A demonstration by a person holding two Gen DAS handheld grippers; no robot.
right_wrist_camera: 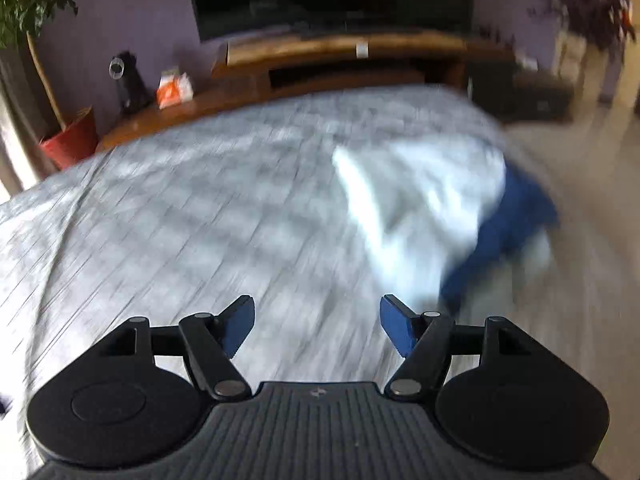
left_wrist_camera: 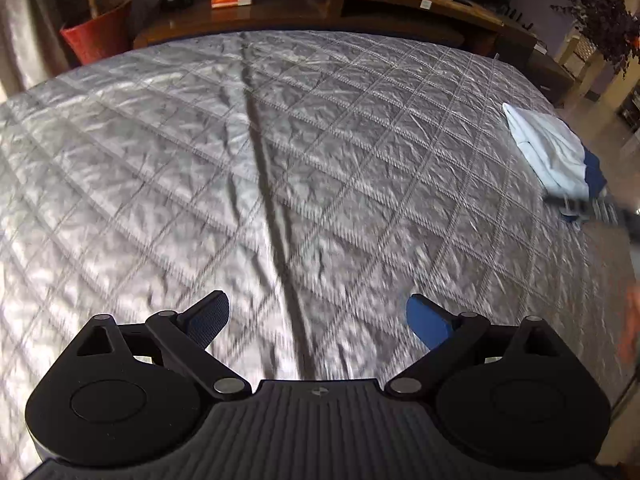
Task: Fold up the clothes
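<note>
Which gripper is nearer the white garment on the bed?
Right. The right gripper has the white garment just ahead, slightly right; from the left gripper, open over bare quilt, it lies far right.

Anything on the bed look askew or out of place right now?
Only the clothes: the pale white garment lies bunched near the right edge of the grey quilted bedspread, over a dark blue garment that sticks out past it toward the edge. The right wrist view is too blurred for detail.

each claw (left_wrist_camera: 318,318) (right_wrist_camera: 317,326) is black, with ribbed grey housing, silver pivot screws and blue pads.
</note>
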